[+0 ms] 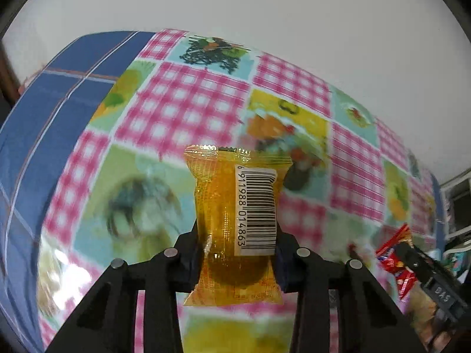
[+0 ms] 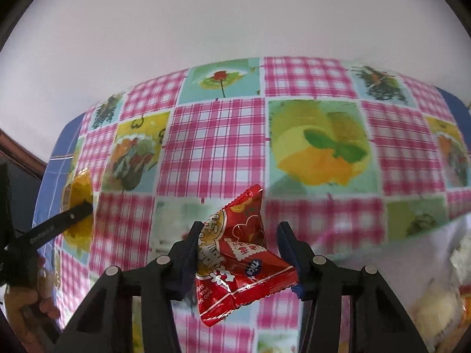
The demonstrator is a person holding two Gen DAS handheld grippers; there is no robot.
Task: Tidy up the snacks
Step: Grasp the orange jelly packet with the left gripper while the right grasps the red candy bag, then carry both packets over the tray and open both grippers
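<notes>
A clear orange snack packet (image 1: 235, 223) with a white barcode label stands upright between my left gripper's (image 1: 238, 232) fingers, which are shut on its lower half. It hangs above the table. In the right wrist view, my right gripper (image 2: 239, 229) is shut on a red snack packet (image 2: 241, 253), which is tilted and clear of the cloth. Each view also shows the other gripper. The right gripper (image 1: 412, 253) with its red packet (image 1: 394, 261) is at the lower right. The left gripper (image 2: 73, 214) with the orange packet (image 2: 78, 188) is at the far left.
The table wears a pink-checked tablecloth (image 2: 217, 135) with fruit pictures, and a blue cloth (image 1: 59, 103) lies beyond its left side. A clear bag of pale snacks (image 2: 441, 309) lies at the lower right. A hand (image 2: 44, 306) holds the left gripper. A white wall is behind.
</notes>
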